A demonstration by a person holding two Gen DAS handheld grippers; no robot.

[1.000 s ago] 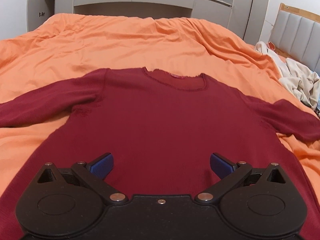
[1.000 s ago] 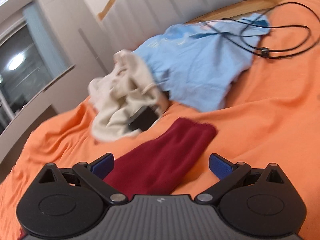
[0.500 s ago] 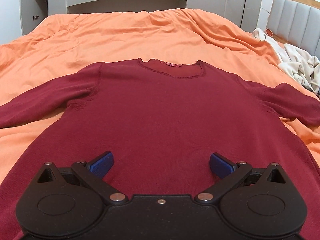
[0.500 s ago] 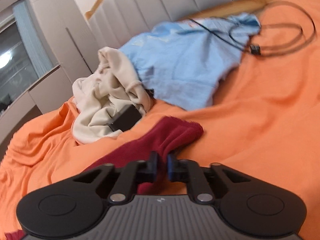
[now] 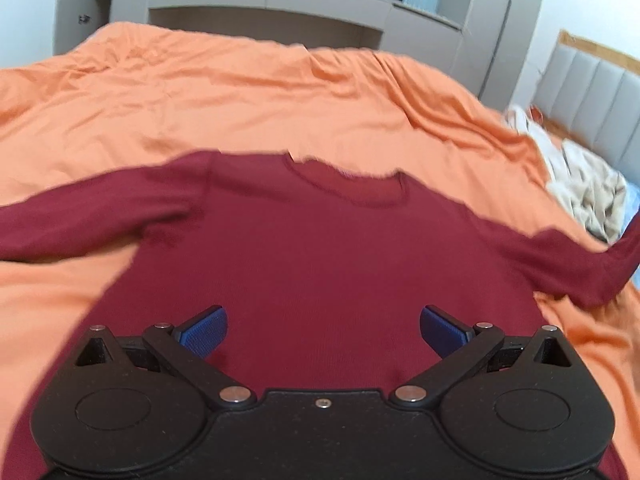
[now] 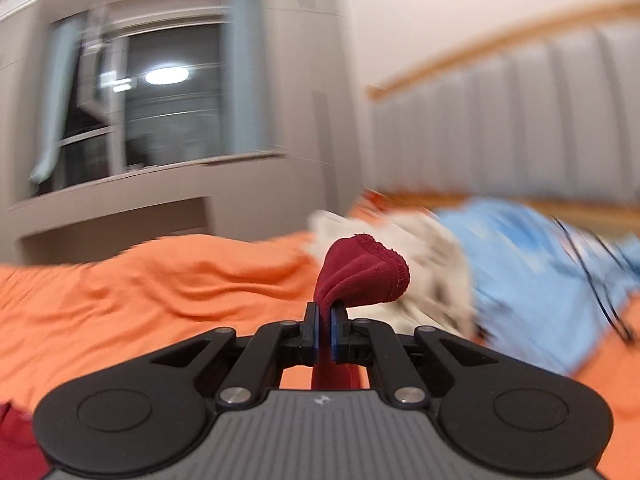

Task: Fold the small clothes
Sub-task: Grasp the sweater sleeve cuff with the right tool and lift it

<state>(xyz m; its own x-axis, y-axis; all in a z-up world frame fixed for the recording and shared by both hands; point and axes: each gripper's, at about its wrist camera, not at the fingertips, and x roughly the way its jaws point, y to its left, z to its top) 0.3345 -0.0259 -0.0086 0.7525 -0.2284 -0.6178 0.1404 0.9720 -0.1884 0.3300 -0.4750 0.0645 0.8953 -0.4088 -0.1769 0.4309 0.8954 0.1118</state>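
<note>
A dark red long-sleeved shirt (image 5: 320,256) lies flat, front up, on the orange bedspread (image 5: 240,100). My left gripper (image 5: 323,330) is open and empty, hovering over the shirt's lower body. My right gripper (image 6: 324,328) is shut on the cuff end of the shirt's right sleeve (image 6: 360,276) and holds it lifted off the bed. In the left wrist view that sleeve (image 5: 580,268) rises at the right edge. The left sleeve (image 5: 80,220) lies stretched out flat.
A cream garment (image 5: 588,192) and a light blue garment (image 6: 532,264) with a black cable (image 6: 592,272) lie heaped near the padded headboard (image 6: 520,120). Grey cabinets (image 5: 280,4) and a window (image 6: 160,104) stand beyond the bed.
My right gripper closed on the red sleeve end and lifted it off the bed, tilting upward. The left gripper stayed open over the shirt, shifting only slightly.
</note>
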